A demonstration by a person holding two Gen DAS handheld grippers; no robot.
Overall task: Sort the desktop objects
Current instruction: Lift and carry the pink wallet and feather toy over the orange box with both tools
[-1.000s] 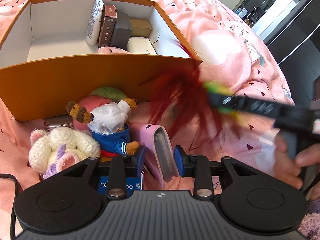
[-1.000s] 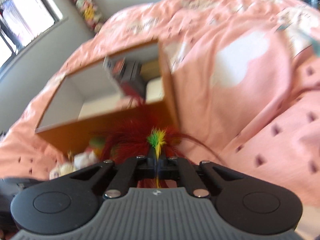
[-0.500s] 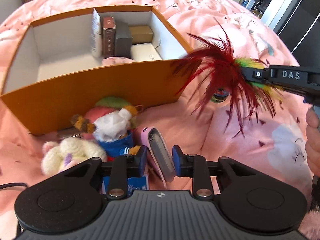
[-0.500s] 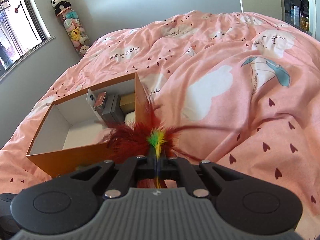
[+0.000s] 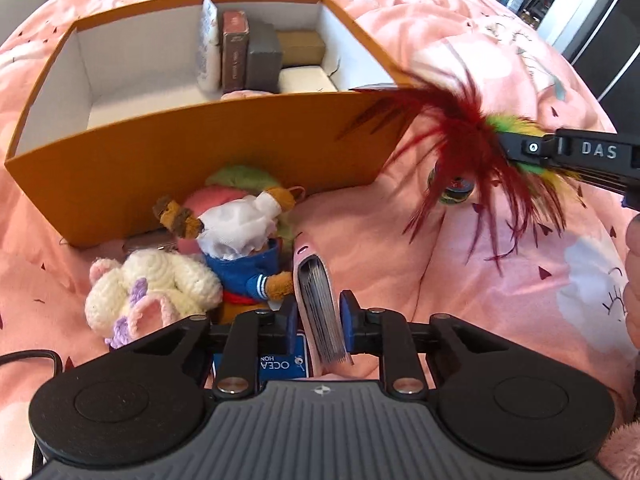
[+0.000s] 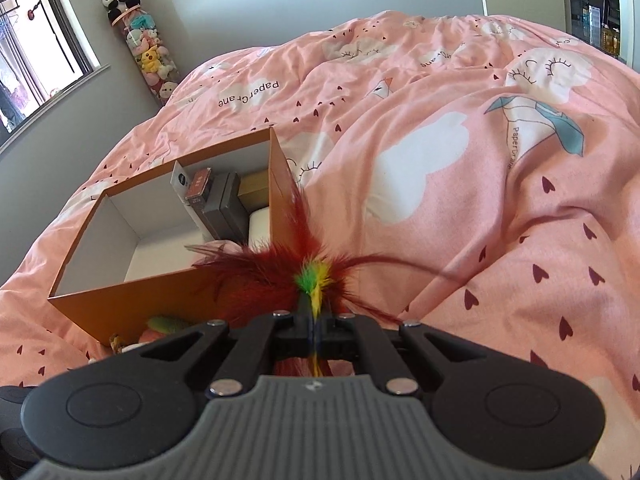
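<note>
An orange box with white inside stands on the pink bed, also in the right wrist view. My right gripper is shut on a red feather toy with a green-yellow base, held in the air beside the box's near right corner; it shows in the left wrist view. My left gripper has its jaws on either side of a pink notebook that stands on edge on the bed. Whether the pads press it I cannot tell.
Several small boxes stand upright in the box's right part. A bear doll in blue, a crocheted white plush and a pink-green plush lie in front of the box. A small round tin sits under the feathers.
The right gripper has lifted the feather toy up and back to the right of the box corner. The left gripper has moved slightly forward around the pink notebook.
</note>
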